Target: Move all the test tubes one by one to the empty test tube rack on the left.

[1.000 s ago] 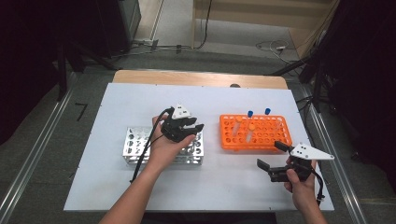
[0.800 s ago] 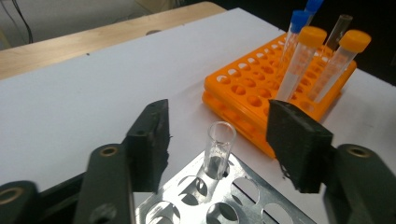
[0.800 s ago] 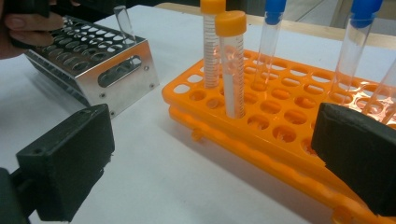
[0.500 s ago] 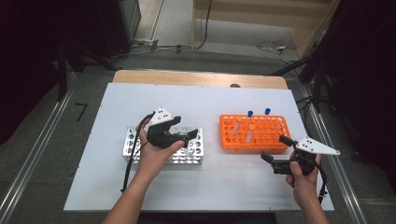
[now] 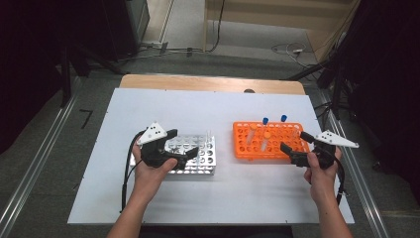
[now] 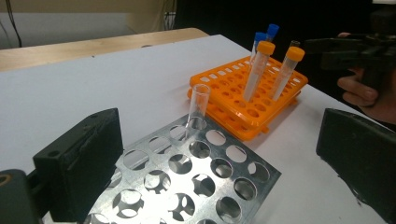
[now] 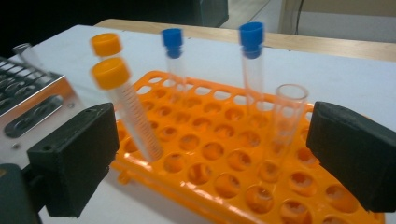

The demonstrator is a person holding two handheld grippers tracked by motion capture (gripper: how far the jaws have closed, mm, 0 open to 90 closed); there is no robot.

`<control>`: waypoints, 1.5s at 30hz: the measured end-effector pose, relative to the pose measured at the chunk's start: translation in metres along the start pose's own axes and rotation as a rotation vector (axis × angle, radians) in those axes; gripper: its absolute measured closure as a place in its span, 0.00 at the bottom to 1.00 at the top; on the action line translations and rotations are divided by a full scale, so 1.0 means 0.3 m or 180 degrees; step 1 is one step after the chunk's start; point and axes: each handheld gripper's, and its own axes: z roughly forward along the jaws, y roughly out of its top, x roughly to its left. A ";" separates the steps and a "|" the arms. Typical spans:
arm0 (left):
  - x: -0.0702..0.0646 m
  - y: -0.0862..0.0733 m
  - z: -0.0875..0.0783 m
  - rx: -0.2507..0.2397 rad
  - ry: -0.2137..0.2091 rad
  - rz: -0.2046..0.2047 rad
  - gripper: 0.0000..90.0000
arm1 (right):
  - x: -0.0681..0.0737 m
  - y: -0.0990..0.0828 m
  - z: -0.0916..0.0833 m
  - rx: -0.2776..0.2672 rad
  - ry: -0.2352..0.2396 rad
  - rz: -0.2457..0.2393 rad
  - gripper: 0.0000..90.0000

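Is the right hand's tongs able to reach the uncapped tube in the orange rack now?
Probably yes: the right tongs stand open facing the uncapped tube, with nothing between them.

metal rack (image 5: 190, 154) left, tube rack (image 5: 265, 141) right

Wooden board (image 5: 208, 83) beyond white table (image 5: 163, 106), cables (image 5: 287, 48) on grey floor (image 5: 54, 134)

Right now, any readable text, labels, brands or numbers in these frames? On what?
None readable.
Orange-capped tube: faint graduation lines on its wall, too blurred to read any numbers.
Orange rack: no readable print.
Metal rack: bare metal, no markings.
Grey plate on the left gripper: small dots, no lettering.
Jaws of the right gripper: plain black.
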 end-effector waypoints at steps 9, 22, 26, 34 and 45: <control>0.008 -0.025 -0.030 -0.0051 -0.0025 -0.0060 0.00 | -0.075 -0.029 0.039 0.0038 -0.0028 0.0184 0.11; 0.030 -0.033 -0.050 -0.0059 0.0034 -0.0037 0.00 | -0.071 -0.073 0.088 0.0265 -0.0225 0.0077 0.56; 0.033 -0.034 -0.052 -0.0051 0.0046 -0.0039 0.00 | -0.079 -0.082 0.090 0.0230 -0.0347 0.0149 0.63; 0.031 -0.039 -0.045 -0.0029 0.0042 -0.0032 0.00 | -0.066 -0.094 0.094 0.0172 -0.0401 0.0013 0.80; 0.026 -0.038 -0.047 -0.0033 0.0027 -0.0031 0.00 | -0.067 -0.066 0.063 0.0019 -0.0410 0.0066 0.82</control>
